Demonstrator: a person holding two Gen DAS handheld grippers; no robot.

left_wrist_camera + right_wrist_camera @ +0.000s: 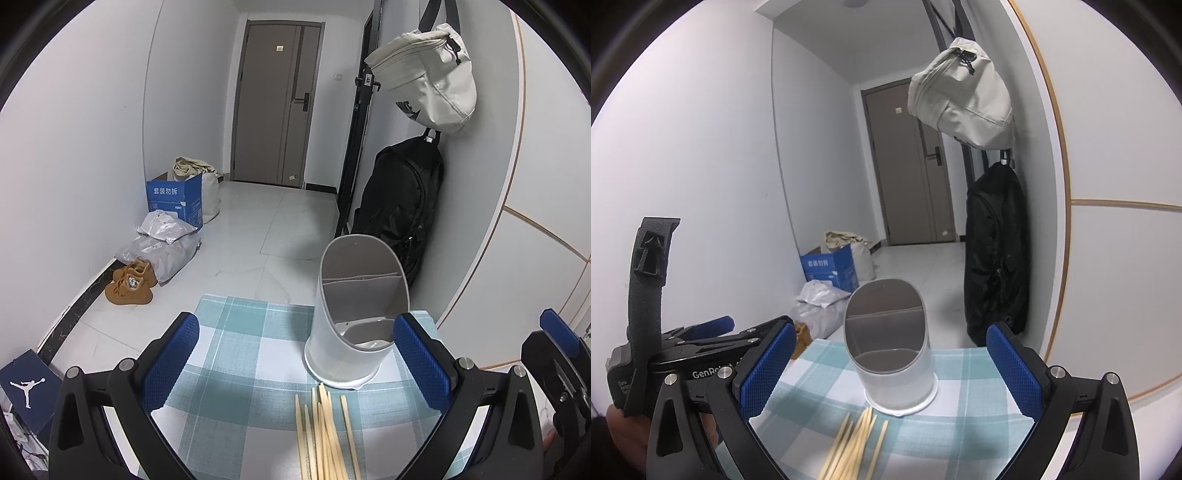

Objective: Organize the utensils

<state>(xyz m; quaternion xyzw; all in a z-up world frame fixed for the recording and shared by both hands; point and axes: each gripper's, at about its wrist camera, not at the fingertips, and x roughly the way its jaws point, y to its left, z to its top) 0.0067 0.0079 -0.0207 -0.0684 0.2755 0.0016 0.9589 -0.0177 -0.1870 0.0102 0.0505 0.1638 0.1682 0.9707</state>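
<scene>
A white utensil holder [354,314] with a grey divided inside stands on a teal checked tablecloth [243,354]; it also shows in the right wrist view [890,350]. A bundle of wooden chopsticks [325,435] lies on the cloth just in front of it, blurred in the right wrist view [855,446]. My left gripper [295,365] is open and empty, hovering over the chopsticks. My right gripper [890,369] is open and empty, facing the holder.
The table ends just behind the holder. Beyond is a tiled floor with brown shoes [129,284], plastic bags [162,247] and a blue box [175,199]. A black backpack [402,210] and a white bag [424,74] hang on the right wall.
</scene>
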